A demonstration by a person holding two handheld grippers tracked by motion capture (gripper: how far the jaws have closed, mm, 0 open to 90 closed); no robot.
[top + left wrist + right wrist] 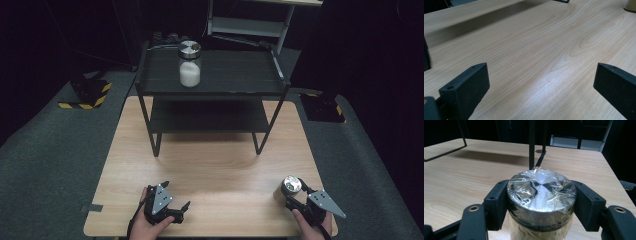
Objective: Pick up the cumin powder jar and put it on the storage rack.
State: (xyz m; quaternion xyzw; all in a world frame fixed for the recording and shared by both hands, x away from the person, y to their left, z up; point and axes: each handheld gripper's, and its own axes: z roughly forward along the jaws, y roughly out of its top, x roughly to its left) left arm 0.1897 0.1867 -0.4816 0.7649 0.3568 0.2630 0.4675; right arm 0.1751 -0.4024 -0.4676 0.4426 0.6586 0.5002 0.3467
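Observation:
A jar with a silver lid wrapped in clear film [541, 192] stands on the wooden table [215, 165] near its front right corner [287, 189]. My right gripper [296, 196] is shut on this jar, its black pads [496, 203] pressing both sides just under the lid. A second jar [190, 64], silver-lidded and holding white grains, stands on the top shelf of a black rack [270, 90] at the table's far side. Near the front left, my left gripper [176, 200] rests low over the bare wood, jaws wide apart and empty [541, 85].
The rack has a lower shelf [207, 117] and thin legs [156, 145] standing on the table. Yellow-black striped blocks [87, 97] sit on the grey floor at left and right. A pale frame [250, 25] stands behind the rack.

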